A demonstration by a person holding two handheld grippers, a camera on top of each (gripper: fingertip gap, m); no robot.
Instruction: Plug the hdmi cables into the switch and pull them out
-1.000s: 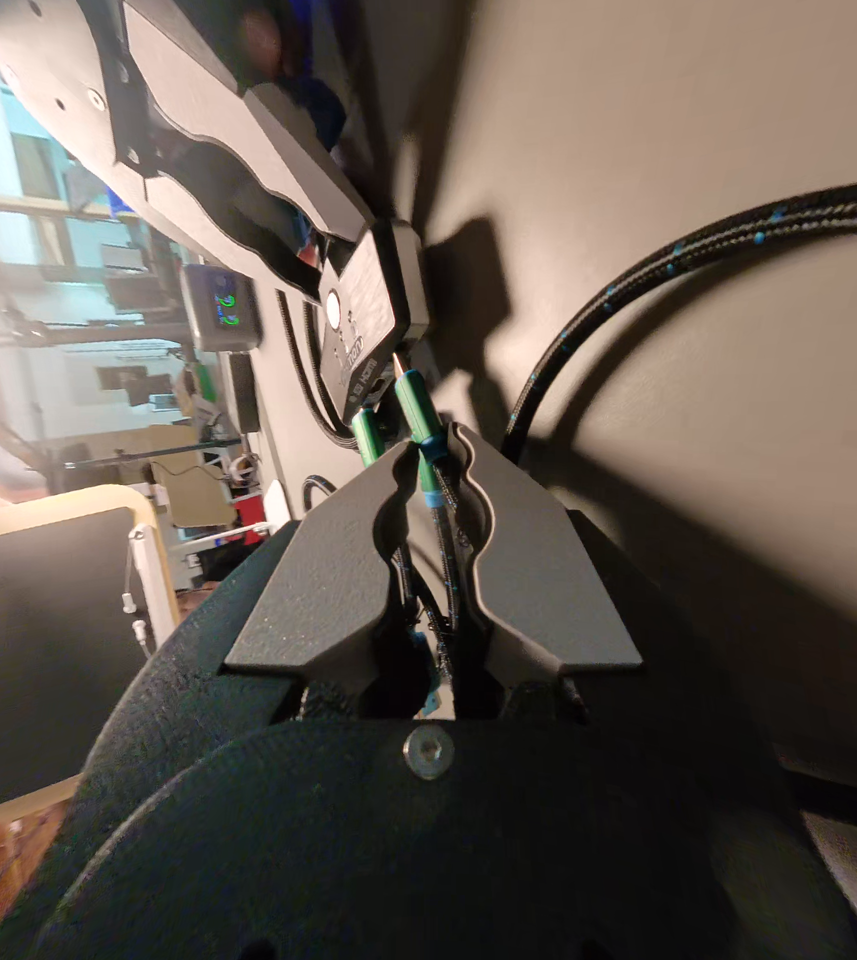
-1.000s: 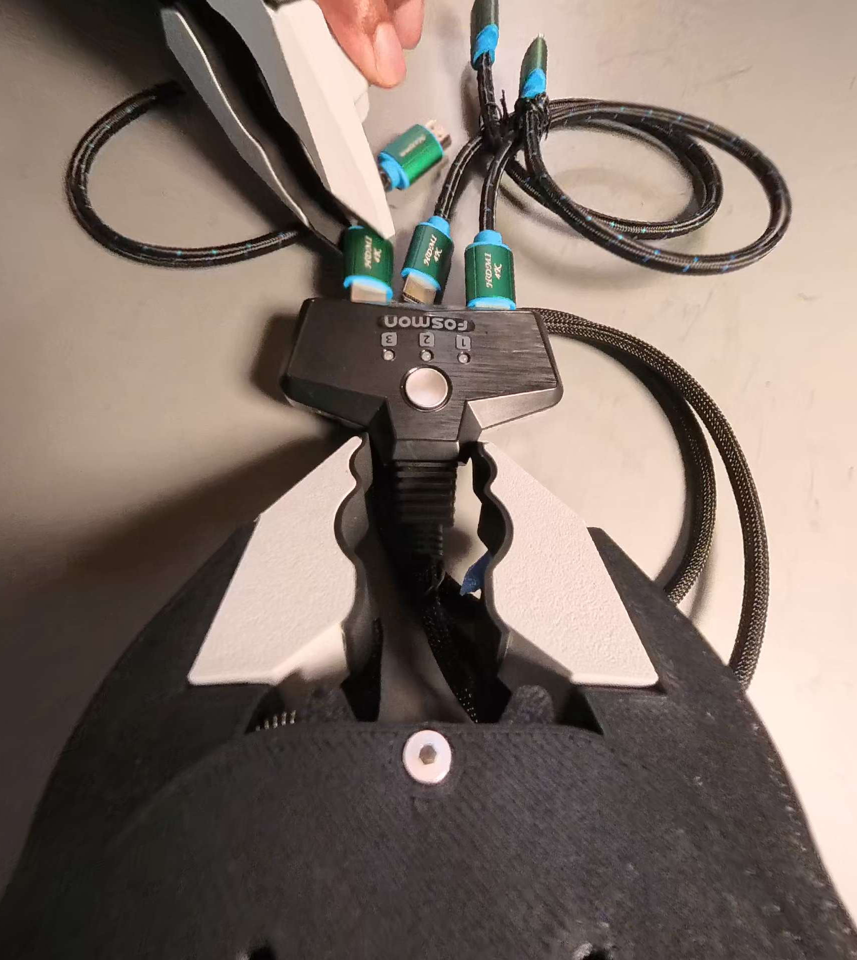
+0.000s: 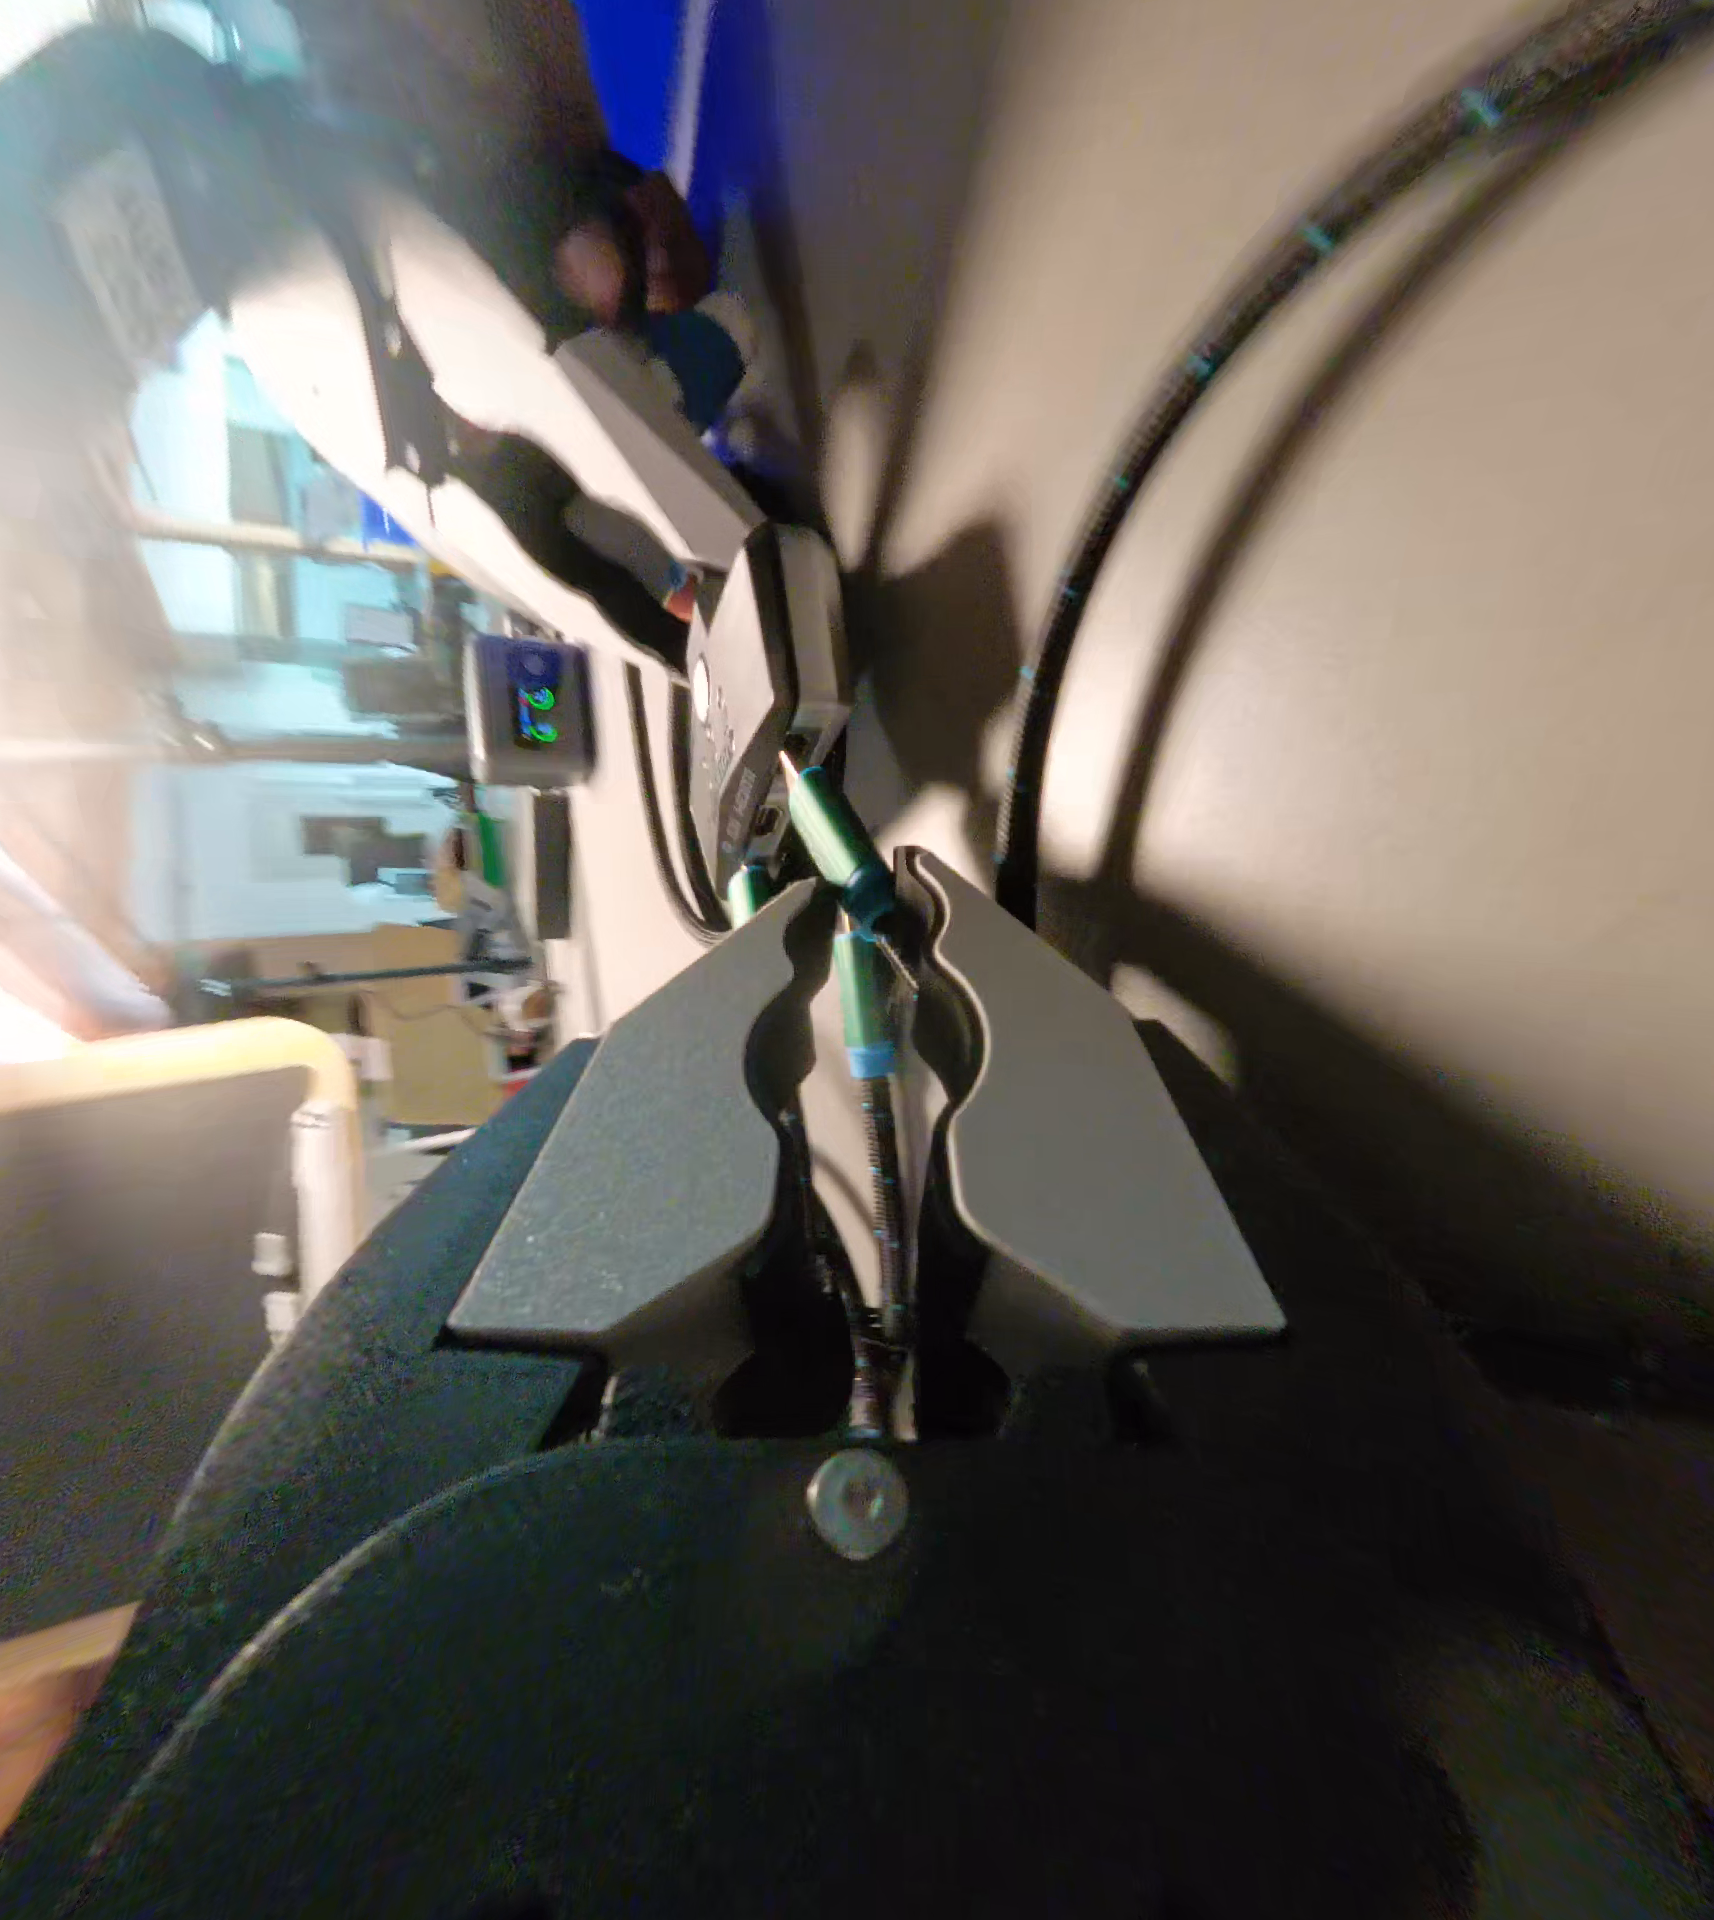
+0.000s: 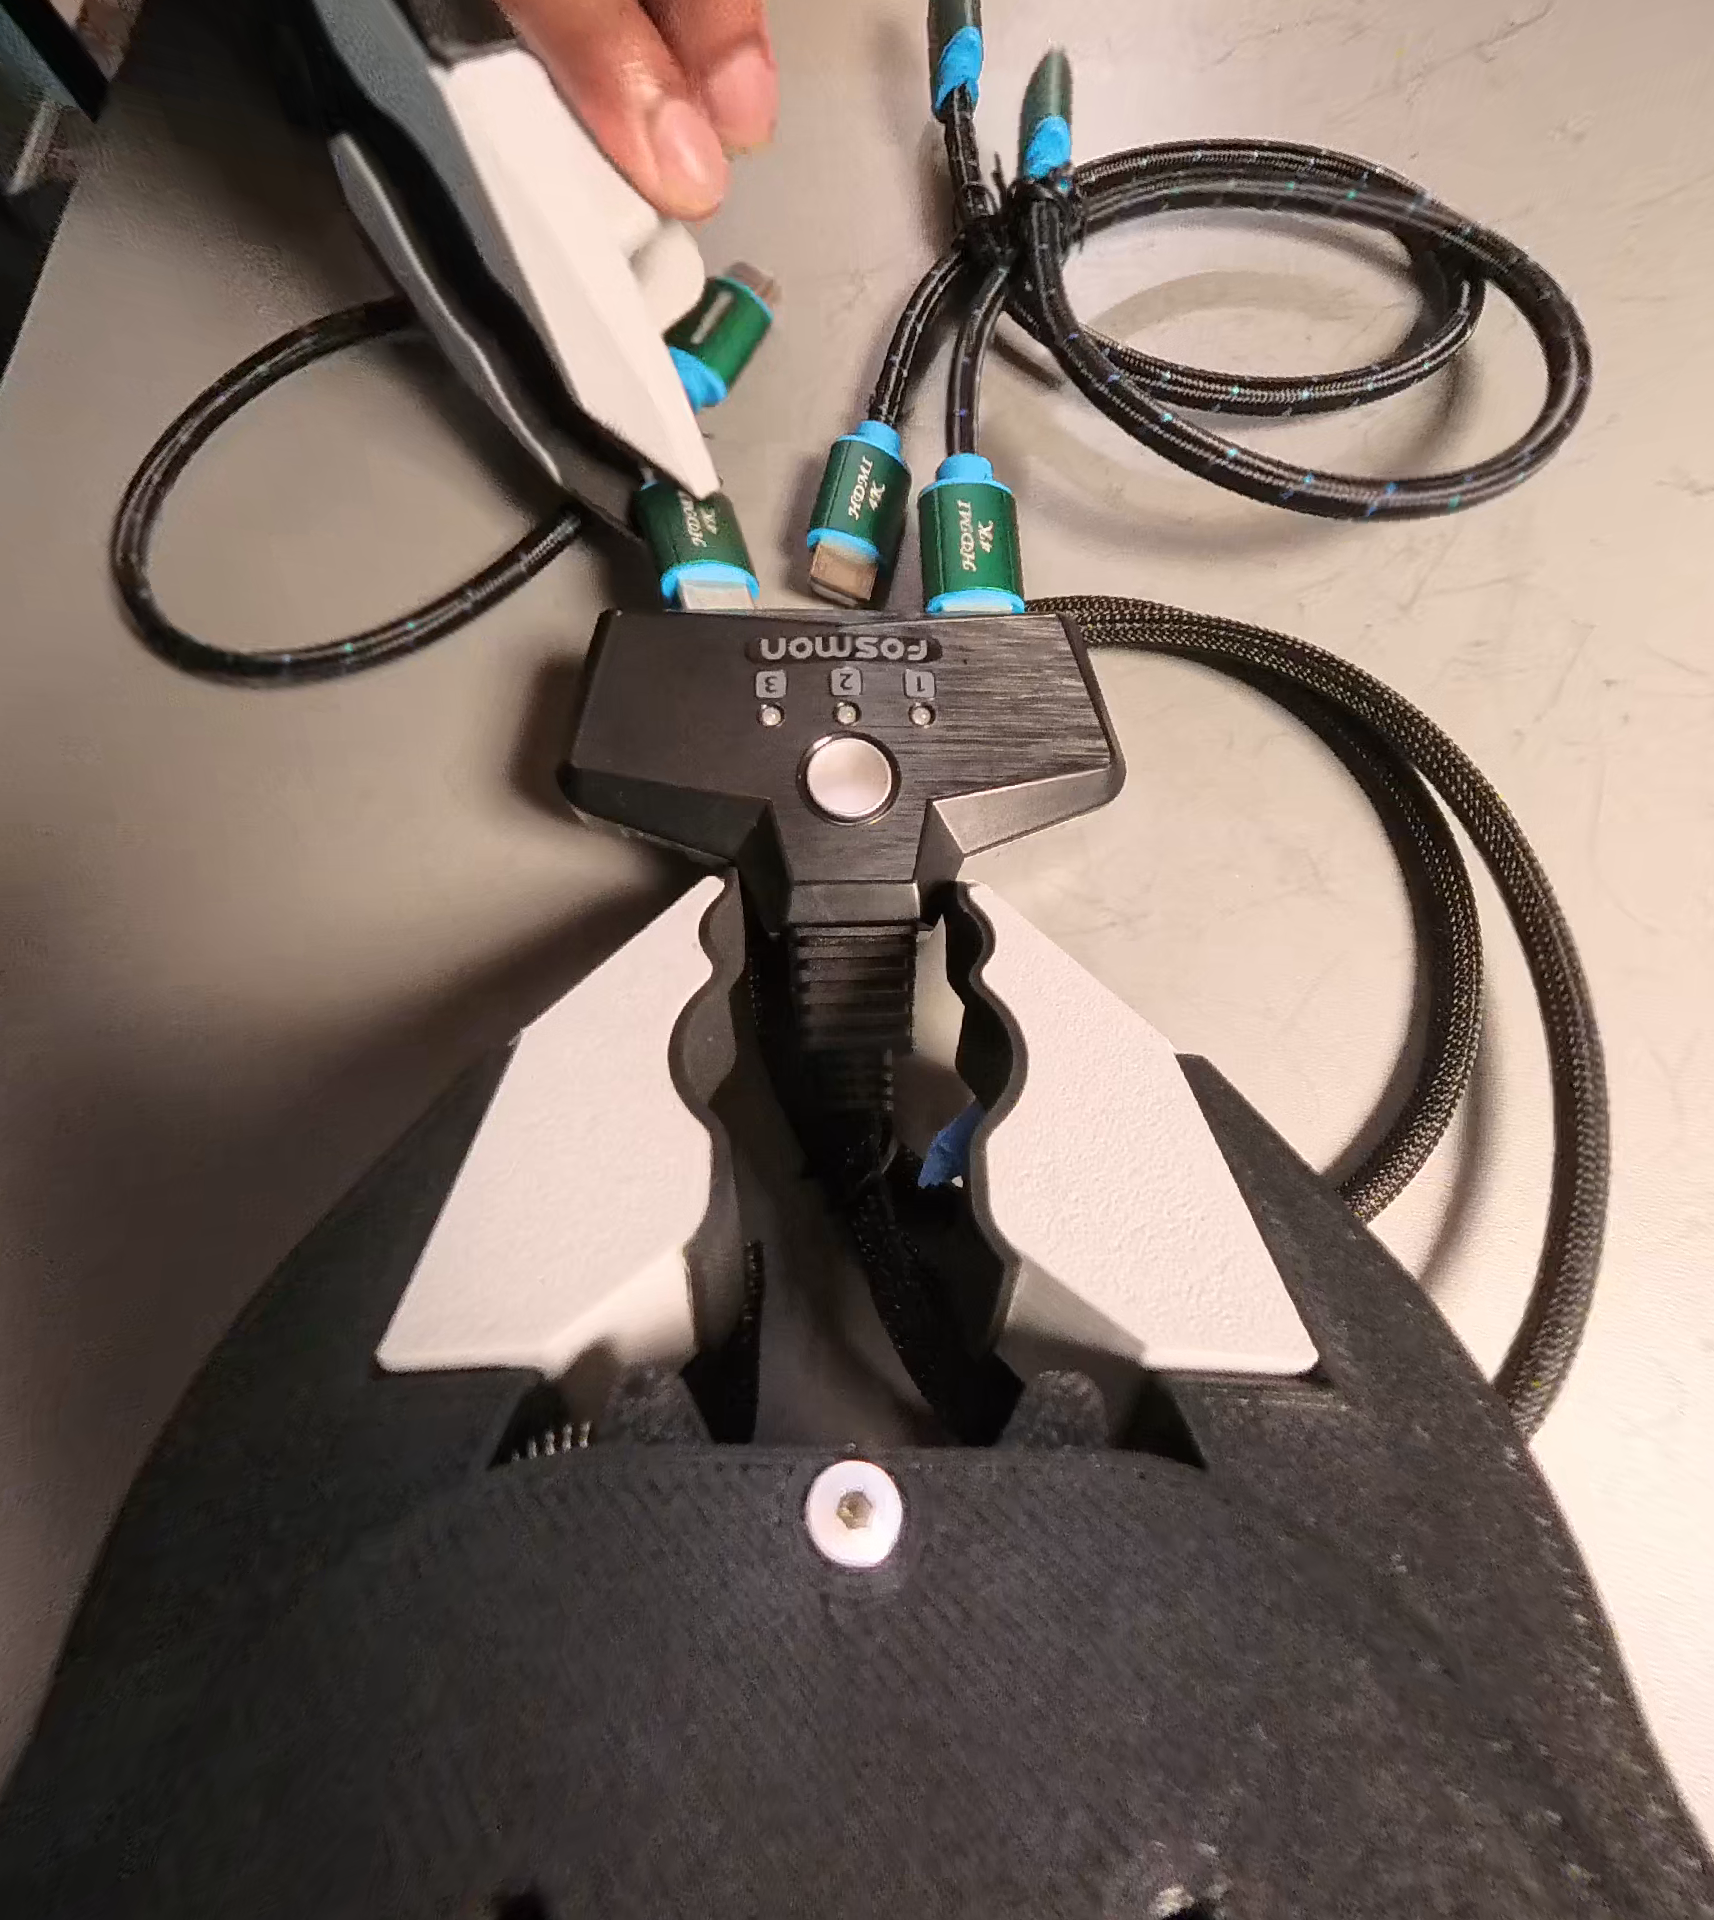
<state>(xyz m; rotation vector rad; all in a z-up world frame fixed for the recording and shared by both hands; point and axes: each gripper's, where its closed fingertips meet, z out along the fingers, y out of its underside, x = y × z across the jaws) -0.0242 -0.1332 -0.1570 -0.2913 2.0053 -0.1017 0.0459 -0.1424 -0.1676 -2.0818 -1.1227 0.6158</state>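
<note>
Alignment of plug to port is what the coming move turns on. My right tool is closed narrow on the ribbed neck of the switch, pinning it flat on the table with its row of ports facing away from me. My left tool comes in from the far side, clamped on the rear of the held plug. That plug's metal nose touches the outermost port on the side of my left hand. Its long axis slants off the port's line, tail swung outward, so I judge it needs squaring up before a straight push or pull along the switch's length.

The middle plug lies out of its port, nose just short of the switch and slightly angled. The seated plug at the other end sits straight and fully in. A loose plug rests on the table behind the left tool's finger, and the tied cable coil lies well beyond.

The left wrist view is smeared and sideways. I cannot tell from it how deep the held plug's nose sits, and in the right view the finger covers that plug's tail.
</note>
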